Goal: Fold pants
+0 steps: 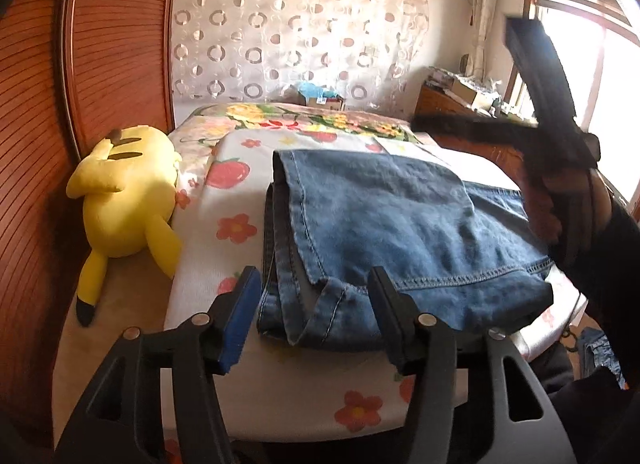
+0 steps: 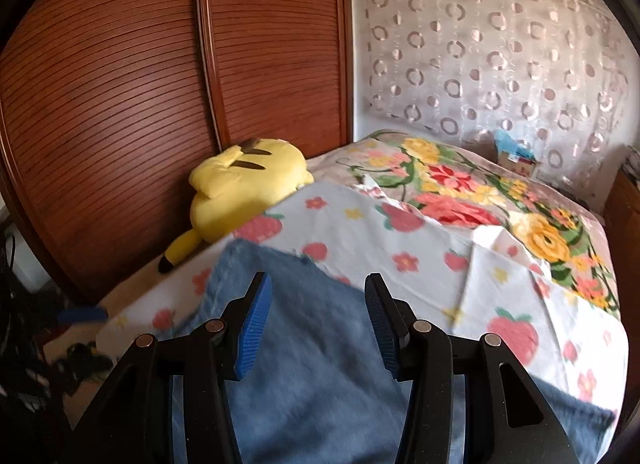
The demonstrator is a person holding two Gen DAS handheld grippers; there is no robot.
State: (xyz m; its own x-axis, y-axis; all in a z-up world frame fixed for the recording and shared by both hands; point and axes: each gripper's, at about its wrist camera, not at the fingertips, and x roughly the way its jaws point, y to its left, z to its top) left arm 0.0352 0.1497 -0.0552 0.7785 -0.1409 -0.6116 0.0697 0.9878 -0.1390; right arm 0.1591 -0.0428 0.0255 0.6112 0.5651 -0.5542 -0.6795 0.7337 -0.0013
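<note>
The blue jeans [image 1: 392, 223] lie folded into a thick stack on a white cloth with strawberries and flowers [image 1: 240, 191]. My left gripper [image 1: 316, 292] is open at the stack's near left corner. A bunched hem sits in the gap between its blue-padded fingers [image 1: 244, 304], and the pads do not press on it. In the right wrist view my right gripper [image 2: 318, 304] hangs open just above the blurred denim [image 2: 312, 376], with nothing pinched between its pads. A dark-gloved hand [image 1: 560, 203] holds that gripper at the jeans' right edge in the left wrist view.
A yellow plush toy [image 1: 128, 199] lies left of the cloth, against a brown slatted wardrobe door [image 1: 100, 63]. A flowered bedspread [image 2: 500, 191] covers the far bed. A small box [image 1: 328, 97] stands by the circle-patterned curtain [image 1: 288, 23]. A cluttered desk [image 1: 460, 95] is by the window.
</note>
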